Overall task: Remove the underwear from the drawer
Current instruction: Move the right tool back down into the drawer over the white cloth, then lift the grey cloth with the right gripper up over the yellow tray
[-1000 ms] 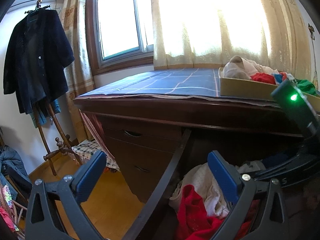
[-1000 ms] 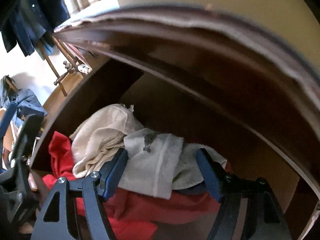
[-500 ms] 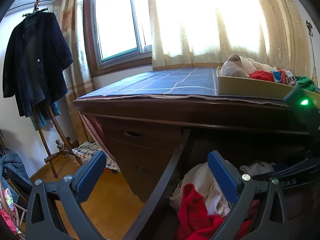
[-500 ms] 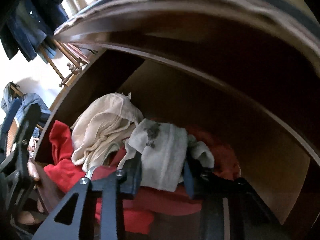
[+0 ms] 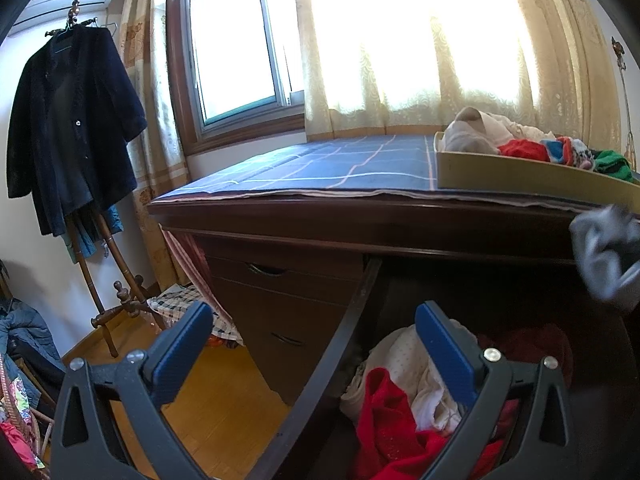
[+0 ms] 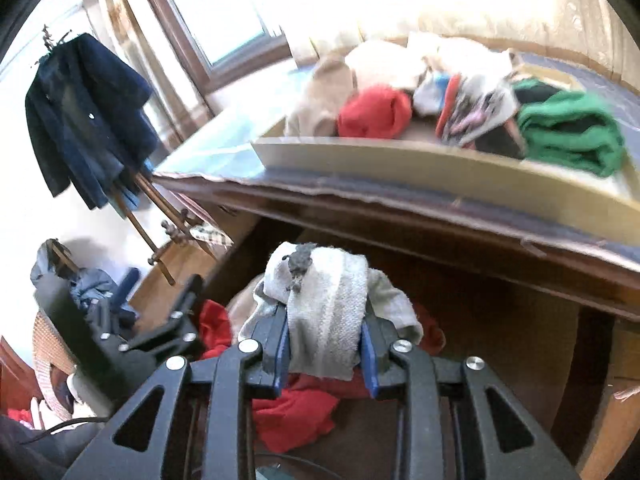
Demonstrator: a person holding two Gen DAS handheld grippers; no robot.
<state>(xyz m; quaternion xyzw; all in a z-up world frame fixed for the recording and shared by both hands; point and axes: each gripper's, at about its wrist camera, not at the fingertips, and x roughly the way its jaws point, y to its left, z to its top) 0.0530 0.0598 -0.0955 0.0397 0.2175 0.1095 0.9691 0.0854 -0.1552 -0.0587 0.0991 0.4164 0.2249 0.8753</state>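
Right wrist view: blue pads (image 6: 283, 346) of the right gripper (image 6: 325, 350), which have just been closing, pinch grey-white underwear (image 6: 326, 316), held above the open drawer (image 6: 532, 344) and its red cloth (image 6: 294, 416). Beyond, a tray (image 6: 440, 176) of clothes sits on the desk (image 5: 360, 216). Left gripper (image 5: 316, 344) hangs with its jaws spread wide and empty over the drawer's left edge, the underwear (image 5: 604, 256) blurred at far right.

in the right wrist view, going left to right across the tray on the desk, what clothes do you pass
beige cloth bundle → red knitted bundle → white, blue and red patterned piece → green knitted garment, all in the shallow beige tray.
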